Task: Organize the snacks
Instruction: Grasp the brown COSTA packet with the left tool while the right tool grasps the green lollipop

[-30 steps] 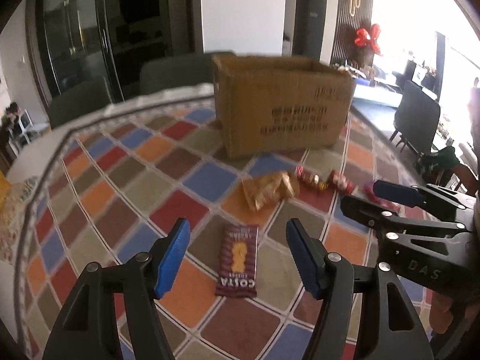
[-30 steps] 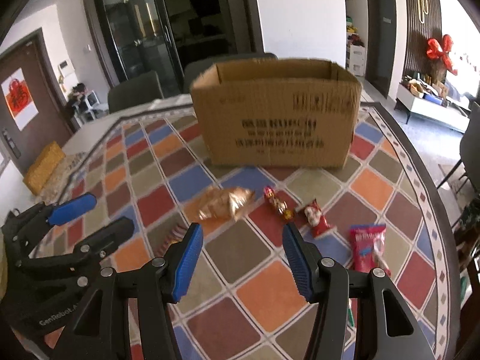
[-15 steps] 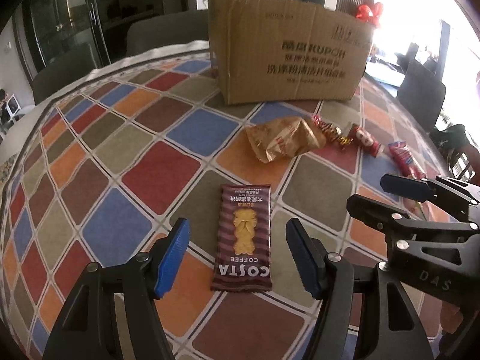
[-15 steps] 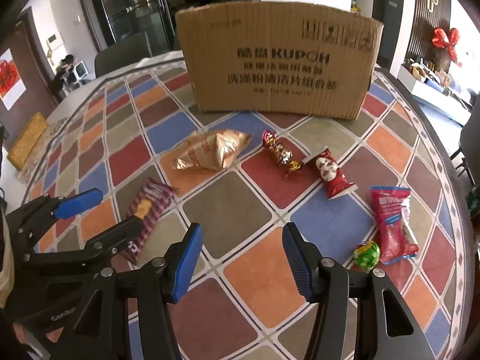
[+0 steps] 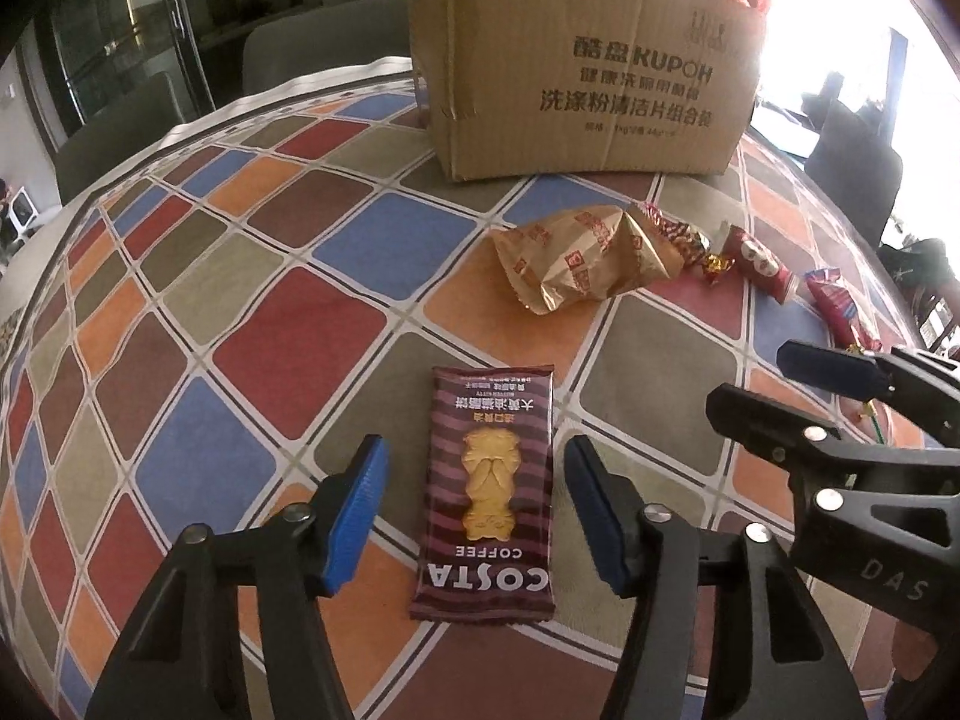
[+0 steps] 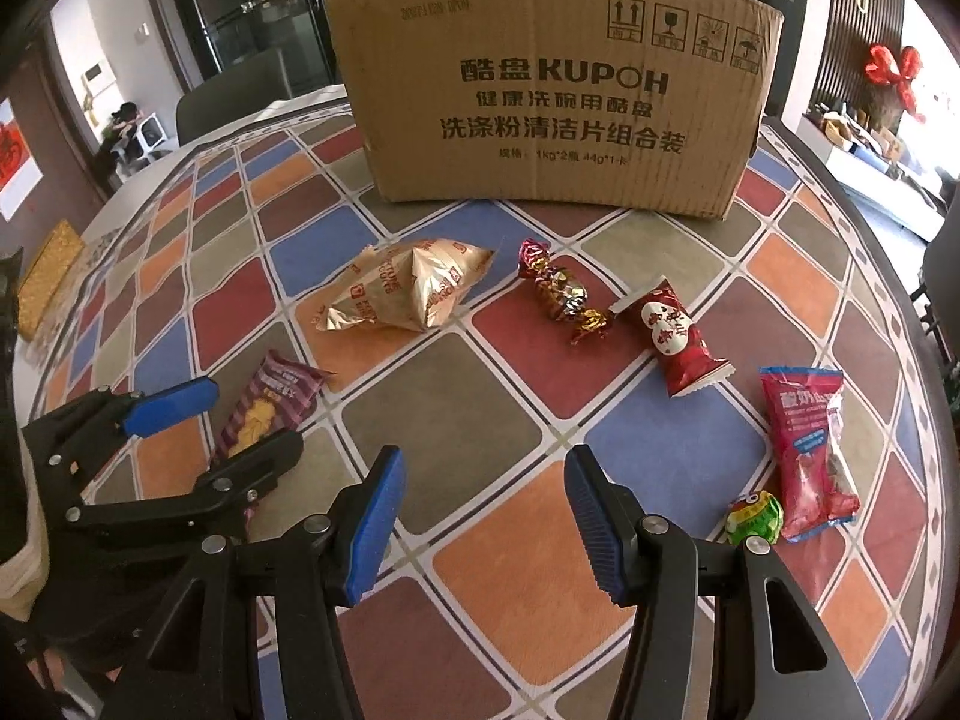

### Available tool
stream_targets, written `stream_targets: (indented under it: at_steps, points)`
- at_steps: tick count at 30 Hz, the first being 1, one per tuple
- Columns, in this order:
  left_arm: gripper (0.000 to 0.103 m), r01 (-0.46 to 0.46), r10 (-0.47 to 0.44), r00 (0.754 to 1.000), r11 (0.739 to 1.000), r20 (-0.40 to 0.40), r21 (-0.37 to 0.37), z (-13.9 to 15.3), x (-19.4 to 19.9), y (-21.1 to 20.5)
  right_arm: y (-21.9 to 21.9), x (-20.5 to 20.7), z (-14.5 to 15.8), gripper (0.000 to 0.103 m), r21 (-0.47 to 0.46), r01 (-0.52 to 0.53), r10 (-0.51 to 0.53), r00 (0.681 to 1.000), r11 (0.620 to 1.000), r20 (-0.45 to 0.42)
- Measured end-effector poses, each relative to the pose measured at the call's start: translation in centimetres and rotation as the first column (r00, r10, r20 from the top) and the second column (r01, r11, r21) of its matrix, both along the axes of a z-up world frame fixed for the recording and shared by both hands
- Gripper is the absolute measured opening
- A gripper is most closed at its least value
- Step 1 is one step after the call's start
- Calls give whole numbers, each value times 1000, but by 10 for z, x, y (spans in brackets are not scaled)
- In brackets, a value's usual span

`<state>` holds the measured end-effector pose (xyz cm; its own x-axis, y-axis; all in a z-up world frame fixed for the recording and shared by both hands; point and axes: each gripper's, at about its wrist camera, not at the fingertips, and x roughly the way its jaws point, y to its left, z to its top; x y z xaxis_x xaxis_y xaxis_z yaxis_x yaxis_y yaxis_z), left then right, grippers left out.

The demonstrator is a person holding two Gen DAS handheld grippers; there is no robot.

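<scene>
Left hand-held gripper (image 5: 471, 510) hangs low over the brown biscuit packet (image 5: 487, 495). Its jaws have just been closing a little, and the packet lies between them, but the blue pads (image 5: 354, 513) do not press on it yet, so the jaws are partly wide and hold nothing. To do this step well, I think the pads should come down on both long sides of the packet at once, near its middle, and squeeze gently so the biscuit inside does not break. The packet is flat and thin, so the pads need to get right down to the counter (image 5: 252, 276) first.

The right hand-held gripper (image 6: 480, 516) is partly wide too and holds nothing; only bare counter is between its jaws.

The packet is brown with wavy stripes, a yellow bear-shaped biscuit picture and white letters. It lies flat, nearest of all the snacks.

Past the packet lies a crinkly gold bag (image 5: 582, 258). Just beside that is a shiny twisted sweet (image 6: 561, 294), then a red and white pack (image 6: 675, 339). A pink bag (image 6: 810, 450) and a small green sweet (image 6: 755, 515) lie off to the right of the packet. Farthest from the packet stands the big cardboard box (image 6: 558, 90), where the snacks likely go.
</scene>
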<state>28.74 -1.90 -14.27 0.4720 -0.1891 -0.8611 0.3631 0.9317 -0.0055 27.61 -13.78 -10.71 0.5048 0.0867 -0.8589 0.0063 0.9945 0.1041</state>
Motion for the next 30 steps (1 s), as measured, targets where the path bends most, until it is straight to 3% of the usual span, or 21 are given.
stream_targets:
  at_steps: [4,9,22,30]
  points:
    - [43,0,0,1000,1000,-2,-17,-1,0,-1,0,2,0,56,-4,3,-3,1000,1000,2]
    - [38,0,0,1000,1000,-4,-25,1,-2,-3,-2,1,1,56,3,4,-4,1000,1000,3]
    - [38,-49,49,999,996,-7,-69,27,-26,-35,-32,-16,15,56,43,-27,26,999,999,31]
    - [38,-11,10,1000,995,-17,-99,28,-45,-74,-65,-35,24,56,41,-48,45,998,998,50]
